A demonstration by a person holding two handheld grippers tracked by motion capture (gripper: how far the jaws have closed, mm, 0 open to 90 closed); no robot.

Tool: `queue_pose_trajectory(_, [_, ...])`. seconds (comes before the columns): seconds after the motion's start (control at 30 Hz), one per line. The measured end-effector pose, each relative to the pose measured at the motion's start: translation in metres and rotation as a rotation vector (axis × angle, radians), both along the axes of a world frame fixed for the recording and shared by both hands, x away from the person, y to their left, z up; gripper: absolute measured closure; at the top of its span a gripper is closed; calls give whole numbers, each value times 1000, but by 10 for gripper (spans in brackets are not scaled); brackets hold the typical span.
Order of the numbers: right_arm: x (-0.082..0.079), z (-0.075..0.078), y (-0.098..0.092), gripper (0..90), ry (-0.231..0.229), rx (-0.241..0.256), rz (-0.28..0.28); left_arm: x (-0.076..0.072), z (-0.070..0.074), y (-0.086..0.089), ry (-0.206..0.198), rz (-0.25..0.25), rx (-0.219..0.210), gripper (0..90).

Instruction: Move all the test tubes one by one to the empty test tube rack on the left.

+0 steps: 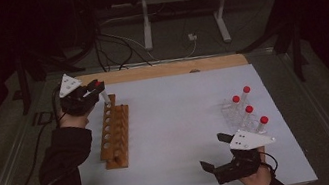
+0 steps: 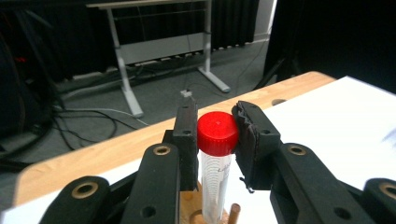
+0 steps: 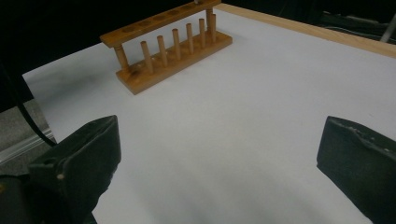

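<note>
While upright, the red-capped tube [image 2: 217,158] sits between the left gripper's [image 2: 215,126] jaws.

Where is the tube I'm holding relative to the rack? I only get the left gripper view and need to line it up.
Observer: In the high view, the left hand-held gripper holds the red-capped tube over the far end of the wooden rack.
Operator: How many tubes are left to fetch?
Observer: Four capped tubes lie on the white sheet's right side.
Operator: What's my other hand doing?
Observer: The right hand-held gripper sits near the table's front edge, jaws wide apart, holding nothing.
</note>
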State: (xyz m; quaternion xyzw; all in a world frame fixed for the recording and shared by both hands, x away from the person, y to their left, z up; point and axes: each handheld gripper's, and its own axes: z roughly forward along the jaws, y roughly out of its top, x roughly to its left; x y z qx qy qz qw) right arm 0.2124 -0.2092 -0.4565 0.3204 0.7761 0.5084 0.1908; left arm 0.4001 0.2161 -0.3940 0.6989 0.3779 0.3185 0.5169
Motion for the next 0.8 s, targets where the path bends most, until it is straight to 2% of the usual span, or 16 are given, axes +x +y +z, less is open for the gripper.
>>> queue_pose_trajectory(0.03, [0, 0, 0, 0, 0, 0, 0, 1, -2, 1, 7, 0, -5, 720])
queue_pose_trajectory(0.1, [0, -1, 0, 0, 1, -1, 2, 2, -7, 0, 1, 20, 16, 720])
queue_pose_trajectory(0.13, [0, -1, 0, 0, 1, 1, 3, 3, -10, 1, 11, 15, 2, 720])
queue_pose_trajectory(0.2, [0, -1, 0, 0, 2, 3, 3, 4, -14, 1, 4, 32, 21, 720])
queue_pose_trajectory(0.23, [0, -1, 0, 0, 2, 1, 2, 5, -16, 2, 15, 23, 3, 720])
queue_pose_trajectory(0.3, [0, -1, -1, 0, 2, 0, 2, 6, -21, 1, 19, 30, 21, 720])
queue_pose_trajectory(0.37, [1, -2, -1, 0, 5, -2, 1, 7, -25, 0, 31, 24, 11, 720])
queue_pose_trajectory(0.8, [1, -3, -2, 0, 7, 0, 2, 13, -55, -3, 90, 29, 56, 720])
